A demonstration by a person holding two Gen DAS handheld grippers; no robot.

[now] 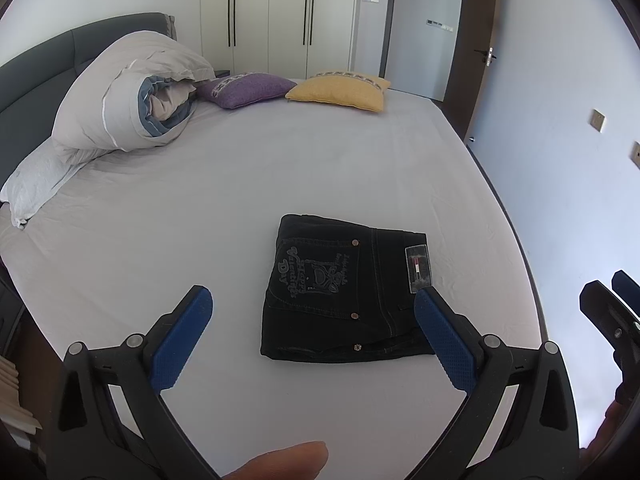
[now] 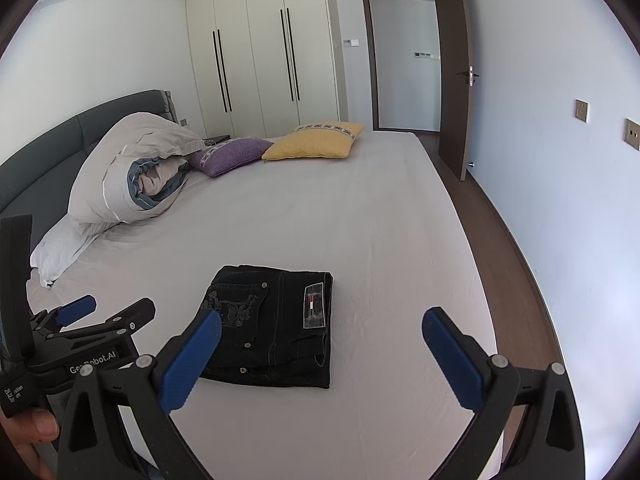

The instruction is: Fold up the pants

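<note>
lying folded on the bed, pants sit between both spread grippers.

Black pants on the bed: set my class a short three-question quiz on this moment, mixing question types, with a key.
1. True or false: the left gripper is shut on the black pants.
2. Which cushion lies nearer the open door: A purple, B yellow?
3. Fill in: the pants lie ____ on the bed.

Key: 1 false, both grippers open, right gripper too; 2 B; 3 folded.
</note>
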